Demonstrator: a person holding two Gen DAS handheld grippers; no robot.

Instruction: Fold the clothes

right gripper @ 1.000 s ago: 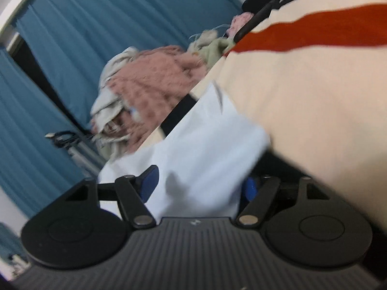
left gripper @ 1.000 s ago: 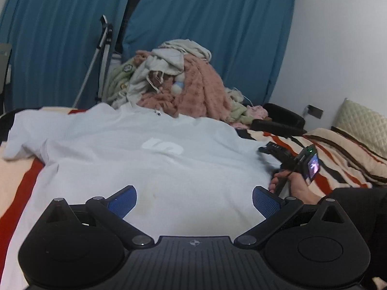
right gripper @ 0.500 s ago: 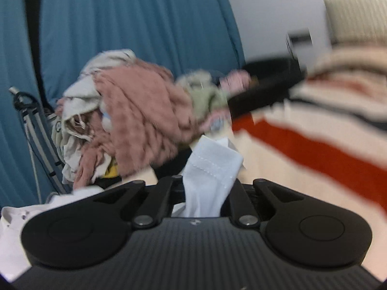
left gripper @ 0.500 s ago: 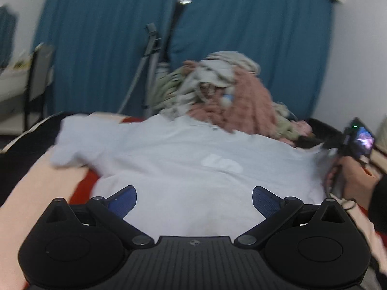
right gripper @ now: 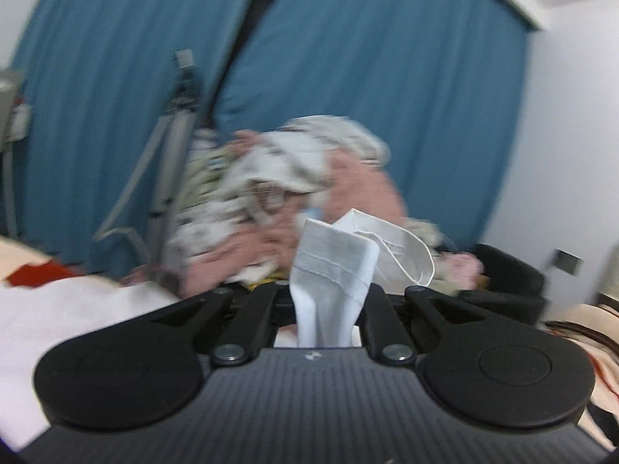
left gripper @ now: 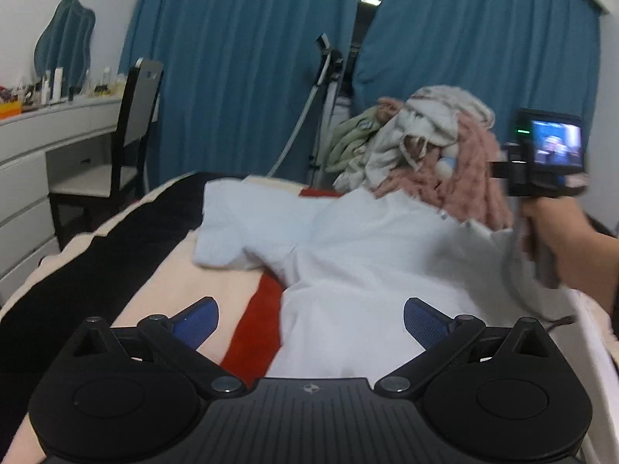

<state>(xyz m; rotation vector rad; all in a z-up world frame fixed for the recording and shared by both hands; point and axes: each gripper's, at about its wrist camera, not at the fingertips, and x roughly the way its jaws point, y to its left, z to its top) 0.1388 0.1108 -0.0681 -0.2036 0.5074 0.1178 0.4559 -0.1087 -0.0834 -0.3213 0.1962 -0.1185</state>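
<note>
The pale white cotton T-shirt point(left gripper: 371, 255) lay spread over the cream, red and black striped blanket point(left gripper: 216, 290) directly ahead of the left claw point(left gripper: 311, 323), its short sleeve point(left gripper: 232, 232) reaching out ahead and to that claw's left. The left claw hung over the shirt's near edge with its blue-padded fingers point(left gripper: 197, 319) spread wide, nothing between them. The right claw point(right gripper: 329, 305), seen in the left wrist view ahead and to the right, was clamped on a bunched hem of the same shirt, the fabric point(right gripper: 332, 266) standing up between its closed fingers and lifted off the blanket. Beyond both claws rose a heap of pink, cream and green unfolded laundry point(left gripper: 425, 154), backed by teal blue curtains point(left gripper: 240, 62). Far to the left claw's left stood a black chair point(left gripper: 127, 131) at a white dressing table point(left gripper: 50, 123).
</note>
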